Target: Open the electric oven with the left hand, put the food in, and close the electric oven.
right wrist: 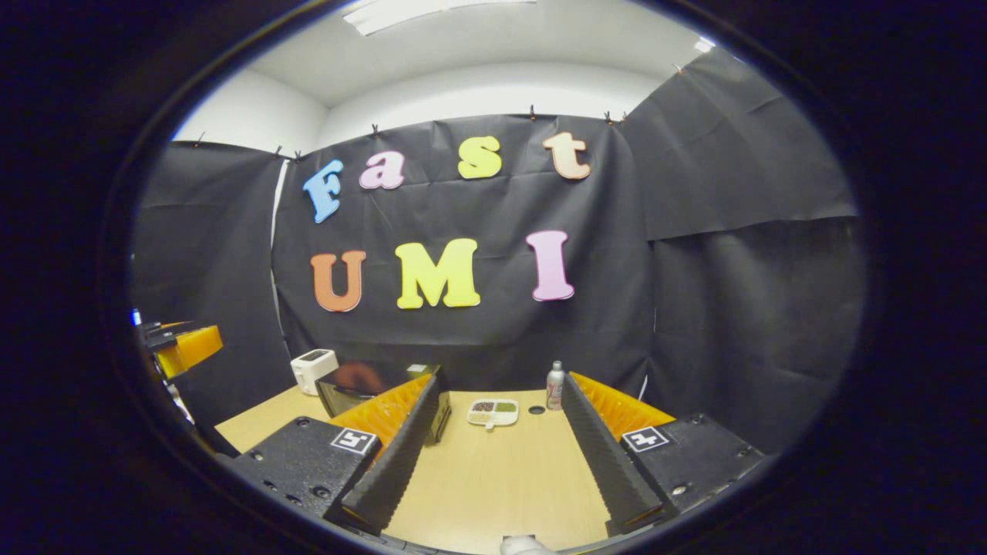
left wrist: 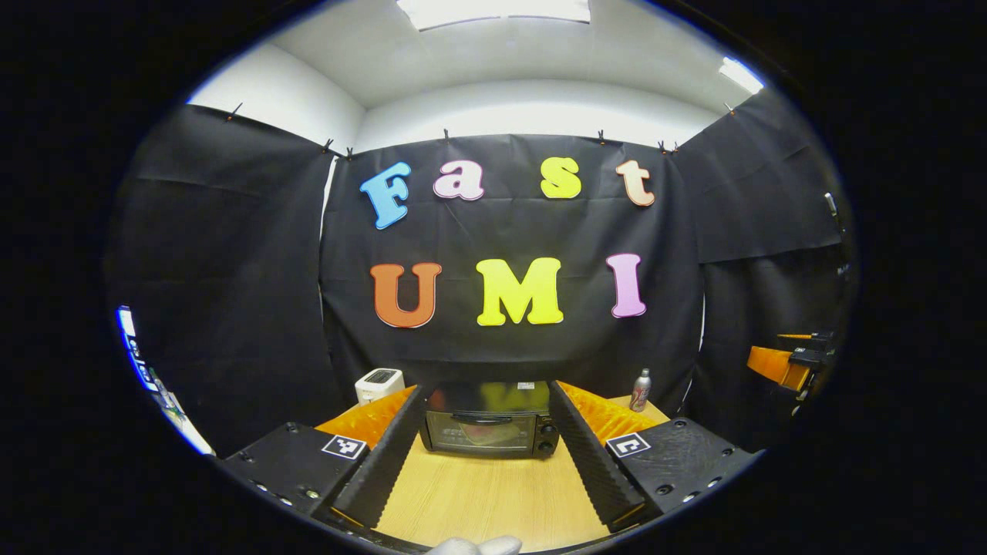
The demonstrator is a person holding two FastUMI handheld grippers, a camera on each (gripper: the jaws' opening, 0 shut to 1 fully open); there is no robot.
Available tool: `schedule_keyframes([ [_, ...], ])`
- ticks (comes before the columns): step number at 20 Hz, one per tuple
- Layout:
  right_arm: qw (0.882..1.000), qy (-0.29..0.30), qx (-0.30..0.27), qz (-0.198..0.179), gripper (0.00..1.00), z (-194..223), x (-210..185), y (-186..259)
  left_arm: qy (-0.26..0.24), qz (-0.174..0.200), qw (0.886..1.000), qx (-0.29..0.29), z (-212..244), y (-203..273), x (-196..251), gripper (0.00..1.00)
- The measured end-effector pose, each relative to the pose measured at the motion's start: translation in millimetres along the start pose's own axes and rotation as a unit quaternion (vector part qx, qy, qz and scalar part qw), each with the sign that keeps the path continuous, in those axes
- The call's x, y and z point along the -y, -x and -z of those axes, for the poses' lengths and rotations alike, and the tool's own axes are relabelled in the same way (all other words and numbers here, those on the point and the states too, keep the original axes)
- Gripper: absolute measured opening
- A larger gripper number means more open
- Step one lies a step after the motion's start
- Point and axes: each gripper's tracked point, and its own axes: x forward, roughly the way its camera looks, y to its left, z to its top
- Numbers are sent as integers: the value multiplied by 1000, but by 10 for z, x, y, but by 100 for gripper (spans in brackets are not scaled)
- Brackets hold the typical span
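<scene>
Between spread fingers, left gripper (left wrist: 488, 462) faces electric oven (left wrist: 489, 422) far-centre on table (left wrist: 493, 501), door shut | bar handle (left wrist: 482, 418): rigid, best hold | right gripper (right wrist: 493, 462) spread; light, tippable food tray (right wrist: 493, 412) far, right of oven.

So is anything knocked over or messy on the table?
No. The oven sits shut and level, the food tray lies flat, and the bottle and white toaster stand upright. Nothing looks spilled.
</scene>
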Motion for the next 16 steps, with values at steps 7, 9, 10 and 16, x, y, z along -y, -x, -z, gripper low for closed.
schedule_keyframes([
  [7, 1000, -1, 6, -5, 96, 40, 59, 239, -12, -4, 1000, -1, -10, 208, 121, 97],
  [9, 1000, -4, 9, -3, 96, 23, 87, 273, -11, -2, 1000, -3, 7, 235, 168, 97],
  [10, 1000, -8, 11, -5, 96, 13, 88, 288, -12, -2, 1000, -5, 22, 236, 177, 97],
  [16, 1000, -6, 9, -8, 96, 38, 54, 311, -14, -1, 1000, -8, 25, 269, 184, 97],
])
